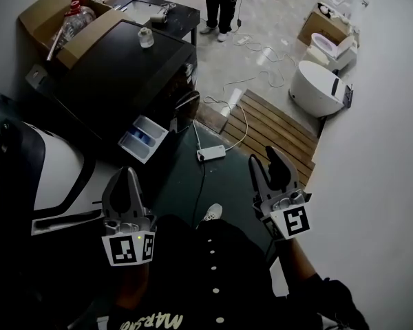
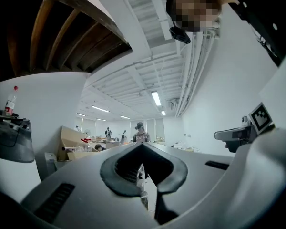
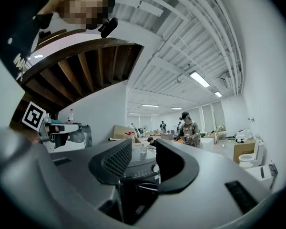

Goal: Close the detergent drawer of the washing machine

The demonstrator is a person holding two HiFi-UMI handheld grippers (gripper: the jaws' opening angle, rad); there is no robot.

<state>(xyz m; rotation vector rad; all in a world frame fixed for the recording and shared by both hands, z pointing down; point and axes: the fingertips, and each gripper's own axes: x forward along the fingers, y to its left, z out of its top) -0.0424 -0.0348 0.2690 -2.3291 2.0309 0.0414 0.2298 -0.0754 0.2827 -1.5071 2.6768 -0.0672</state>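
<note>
The detergent drawer [image 1: 143,138] sticks out of the washing machine [image 1: 117,74] front. It looks like light, hard plastic and should slide, so push its flat front. Left gripper [image 1: 129,184] is closed and empty, right gripper [image 1: 267,167] open and empty. Neither touches the machine.

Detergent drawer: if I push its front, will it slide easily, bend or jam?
The detergent drawer stands pulled out of the washing machine, so it probably slides straight in. Its moulded shape suggests rigid, light plastic. Sticking out, it may skew if pushed off-centre.
</note>
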